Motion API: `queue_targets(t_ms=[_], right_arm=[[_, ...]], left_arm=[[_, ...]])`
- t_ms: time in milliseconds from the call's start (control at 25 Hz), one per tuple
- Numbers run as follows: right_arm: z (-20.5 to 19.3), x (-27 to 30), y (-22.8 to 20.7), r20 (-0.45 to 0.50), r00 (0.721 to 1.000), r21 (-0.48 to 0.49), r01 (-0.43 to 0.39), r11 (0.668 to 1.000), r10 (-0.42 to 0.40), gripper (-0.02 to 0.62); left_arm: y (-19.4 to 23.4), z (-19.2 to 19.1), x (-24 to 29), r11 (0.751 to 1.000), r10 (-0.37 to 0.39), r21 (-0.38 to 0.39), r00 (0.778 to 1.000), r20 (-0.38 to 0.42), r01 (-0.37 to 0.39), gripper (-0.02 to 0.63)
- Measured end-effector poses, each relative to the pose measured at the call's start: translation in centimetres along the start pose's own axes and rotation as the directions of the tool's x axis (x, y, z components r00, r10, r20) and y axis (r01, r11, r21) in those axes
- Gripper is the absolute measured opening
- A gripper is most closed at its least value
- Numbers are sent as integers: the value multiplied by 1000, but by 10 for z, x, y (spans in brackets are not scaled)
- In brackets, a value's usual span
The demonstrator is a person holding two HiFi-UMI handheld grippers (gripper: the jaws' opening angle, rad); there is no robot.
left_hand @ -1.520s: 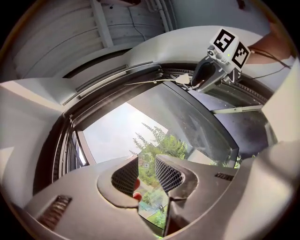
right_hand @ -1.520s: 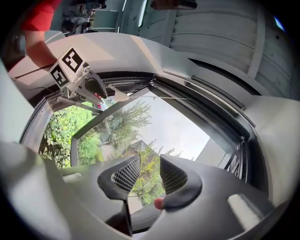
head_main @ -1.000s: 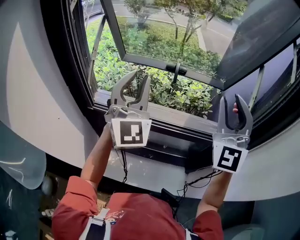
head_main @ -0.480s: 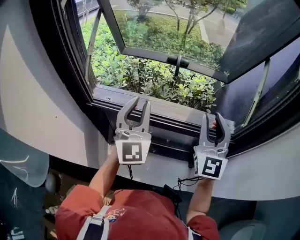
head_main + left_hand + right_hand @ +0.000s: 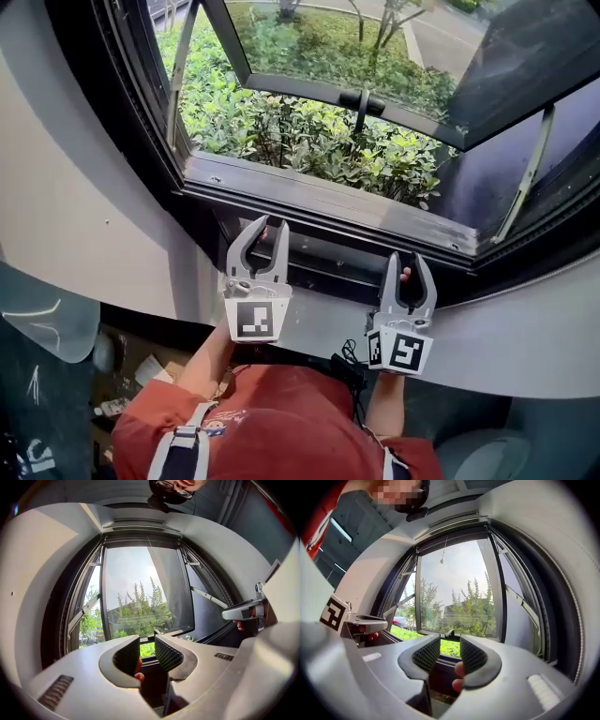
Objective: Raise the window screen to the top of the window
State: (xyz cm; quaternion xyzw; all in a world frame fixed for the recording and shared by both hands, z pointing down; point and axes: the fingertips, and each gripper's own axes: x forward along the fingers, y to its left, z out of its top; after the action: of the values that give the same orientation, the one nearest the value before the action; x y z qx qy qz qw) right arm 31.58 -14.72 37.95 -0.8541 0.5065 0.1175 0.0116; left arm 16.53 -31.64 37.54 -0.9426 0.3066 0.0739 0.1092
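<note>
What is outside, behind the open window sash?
Leafy shrubs just below the sill, with trees and a paved road farther out. The dark pane at the right hides what lies behind it.

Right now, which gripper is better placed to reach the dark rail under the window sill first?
Left, probably, by a little. The left gripper has open, empty jaws whose tips overlap the dark rail nearer the window's middle. The right gripper, also open, sits toward the right corner.

Matt dark metal window frame (image 5: 319, 202); left gripper (image 5: 267, 226) smooth grey plastic.
</note>
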Motion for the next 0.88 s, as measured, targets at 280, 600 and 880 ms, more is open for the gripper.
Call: queue_targets(t_ms=[280,600,880], right_arm=[[-12,-16,3,2,1000,-9,27,1000,-27,138],[-26,-22,10,-29,999,-19,31,999,-32,79],[-23,-20,24,-22,1000,-78,-5,997,3,11]], left_arm=[[-1,-21,-20,999,-16,36,1000,-21,17,100],[-13,-33,-25,999,-28,23,998,-53,30,77],[-19,-32,-27,999,-52,-16,997,-51,51,6]])
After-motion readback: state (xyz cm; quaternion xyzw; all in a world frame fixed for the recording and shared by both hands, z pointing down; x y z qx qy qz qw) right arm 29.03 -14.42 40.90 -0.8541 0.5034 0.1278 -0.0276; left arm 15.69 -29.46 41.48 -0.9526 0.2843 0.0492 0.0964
